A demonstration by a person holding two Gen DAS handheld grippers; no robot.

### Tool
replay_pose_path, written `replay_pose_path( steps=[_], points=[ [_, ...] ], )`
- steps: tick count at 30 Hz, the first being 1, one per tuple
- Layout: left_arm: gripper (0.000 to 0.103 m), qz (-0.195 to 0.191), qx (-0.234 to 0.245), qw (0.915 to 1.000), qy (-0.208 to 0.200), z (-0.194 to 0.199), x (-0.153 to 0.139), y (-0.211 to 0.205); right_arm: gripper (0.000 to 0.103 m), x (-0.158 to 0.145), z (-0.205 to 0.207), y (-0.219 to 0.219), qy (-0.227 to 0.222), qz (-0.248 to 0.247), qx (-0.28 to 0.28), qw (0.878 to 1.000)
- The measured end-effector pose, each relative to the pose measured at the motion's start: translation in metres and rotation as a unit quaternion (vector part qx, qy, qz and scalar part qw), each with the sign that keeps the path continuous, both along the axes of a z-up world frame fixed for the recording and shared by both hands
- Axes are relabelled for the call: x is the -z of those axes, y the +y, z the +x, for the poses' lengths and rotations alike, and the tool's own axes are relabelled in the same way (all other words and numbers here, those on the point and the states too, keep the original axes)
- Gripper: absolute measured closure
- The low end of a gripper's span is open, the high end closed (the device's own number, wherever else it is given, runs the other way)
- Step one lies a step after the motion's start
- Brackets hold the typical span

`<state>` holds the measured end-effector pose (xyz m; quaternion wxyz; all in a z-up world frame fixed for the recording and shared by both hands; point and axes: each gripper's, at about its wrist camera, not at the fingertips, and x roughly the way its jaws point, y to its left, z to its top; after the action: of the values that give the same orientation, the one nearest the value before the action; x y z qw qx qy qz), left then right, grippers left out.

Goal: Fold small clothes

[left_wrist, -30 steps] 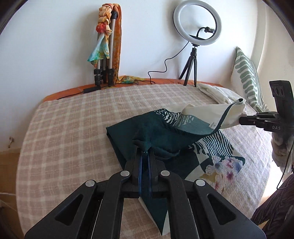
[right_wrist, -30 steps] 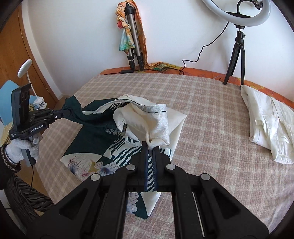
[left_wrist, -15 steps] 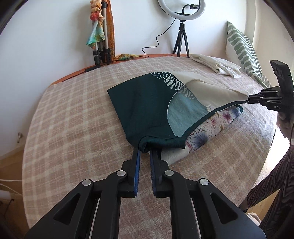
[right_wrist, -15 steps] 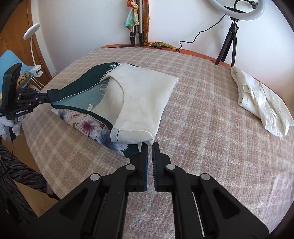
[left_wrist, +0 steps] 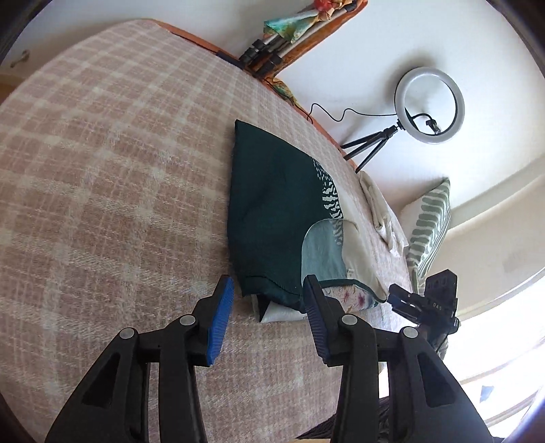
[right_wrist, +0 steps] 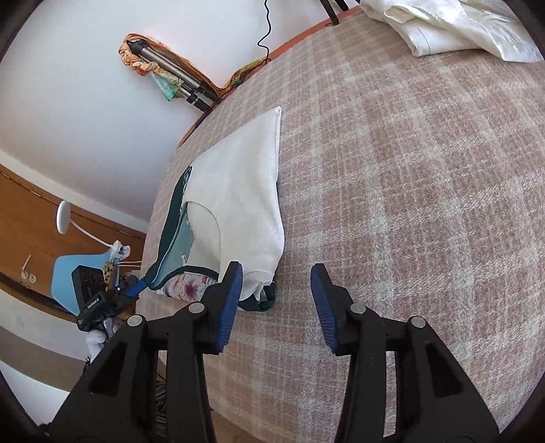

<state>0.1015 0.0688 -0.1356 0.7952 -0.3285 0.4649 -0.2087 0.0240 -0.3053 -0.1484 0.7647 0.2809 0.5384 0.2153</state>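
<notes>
A folded garment, dark green with a cream panel and a floral layer underneath, lies flat on the plaid bed cover. My left gripper hovers at its near green corner; its jaws are opening, the corner lies loose between them and the pads do not press on it. In the right wrist view the garment's cream side faces up. My right gripper is opening too, with the cream corner beside its left finger and bare cover between the pads. Each gripper shows in the other's view, at the garment's far corner.
A crumpled white shirt lies at the far side of the bed, beside a green-striped pillow. A ring light on a tripod and a tripod draped with scarves stand against the wall. A blue chair stands beyond the bed's edge.
Both grippers carried the garment's corners over and down, laying it folded on the bed. Both then opened and let the cloth go. Both views have rolled sharply.
</notes>
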Motion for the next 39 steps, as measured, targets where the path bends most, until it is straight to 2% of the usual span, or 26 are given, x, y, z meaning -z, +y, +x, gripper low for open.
replay_pose_path(
  steps=[4, 6, 7, 8, 9, 10, 12, 18, 23, 27, 30, 32, 33, 34, 37, 39],
  points=[
    [0.065, -0.042, -0.011, 0.9989, 0.017, 0.002, 0.008, -0.001, 0.059, 0.003, 0.001, 0.011, 0.003, 0.013, -0.018, 1.000],
    [0.075, -0.051, -0.013, 0.9985, 0.016, 0.001, 0.009, -0.004, 0.059, 0.001, -0.001, 0.015, 0.000, 0.013, -0.023, 1.000],
    [0.088, -0.051, -0.012, 0.9985, 0.015, 0.001, 0.009, -0.005, 0.060, 0.001, -0.001, 0.016, -0.001, 0.016, -0.025, 1.000],
    [0.096, -0.049, -0.011, 0.9986, 0.015, 0.001, 0.009, -0.007, 0.071, 0.000, -0.001, 0.017, -0.003, 0.020, -0.028, 0.999],
    [0.097, -0.045, -0.010, 0.9988, 0.016, 0.001, 0.008, -0.009, 0.081, -0.001, -0.001, 0.019, -0.004, 0.019, -0.033, 0.999],
    [0.097, -0.042, -0.011, 0.9990, 0.013, 0.001, 0.007, -0.010, 0.095, -0.003, -0.001, 0.020, -0.011, 0.007, -0.036, 0.999],
    [0.099, -0.042, -0.010, 0.9990, 0.004, -0.001, 0.004, -0.012, 0.097, -0.011, -0.004, 0.022, -0.031, -0.012, -0.038, 0.999],
    [0.100, -0.024, 0.006, 0.9996, -0.016, -0.019, -0.011, -0.018, 0.098, -0.033, -0.019, 0.012, -0.051, 0.031, -0.023, 0.998],
    [0.101, 0.012, 0.007, 0.9999, 0.002, -0.031, 0.006, -0.016, 0.098, -0.019, -0.026, 0.016, -0.028, 0.007, -0.032, 0.999],
    [0.101, -0.016, 0.022, 0.9996, 0.009, -0.029, 0.009, -0.011, 0.098, -0.006, -0.022, 0.014, -0.009, -0.018, -0.027, 0.999],
    [0.093, -0.007, 0.011, 0.9997, 0.023, -0.024, 0.005, -0.008, 0.096, -0.004, -0.019, 0.010, 0.000, 0.002, -0.026, 1.000],
    [0.068, -0.016, 0.002, 0.9995, 0.028, -0.020, 0.007, -0.002, 0.084, -0.002, -0.019, 0.008, 0.004, 0.002, -0.021, 1.000],
    [0.064, -0.019, -0.003, 0.9993, 0.032, -0.017, 0.008, 0.000, 0.079, -0.001, -0.018, 0.007, 0.006, 0.000, -0.017, 1.000],
    [0.061, -0.019, -0.007, 0.9990, 0.040, -0.013, 0.011, 0.001, 0.073, 0.001, -0.019, 0.006, 0.009, 0.000, -0.015, 1.000],
    [0.061, -0.041, -0.017, 0.9969, 0.066, -0.004, 0.021, 0.006, 0.071, 0.007, -0.018, 0.005, 0.020, 0.006, -0.012, 1.000],
    [0.061, -0.054, -0.026, 0.9959, 0.067, 0.000, 0.025, 0.008, 0.071, 0.010, -0.017, 0.005, 0.025, 0.011, -0.012, 1.000]
  ],
)
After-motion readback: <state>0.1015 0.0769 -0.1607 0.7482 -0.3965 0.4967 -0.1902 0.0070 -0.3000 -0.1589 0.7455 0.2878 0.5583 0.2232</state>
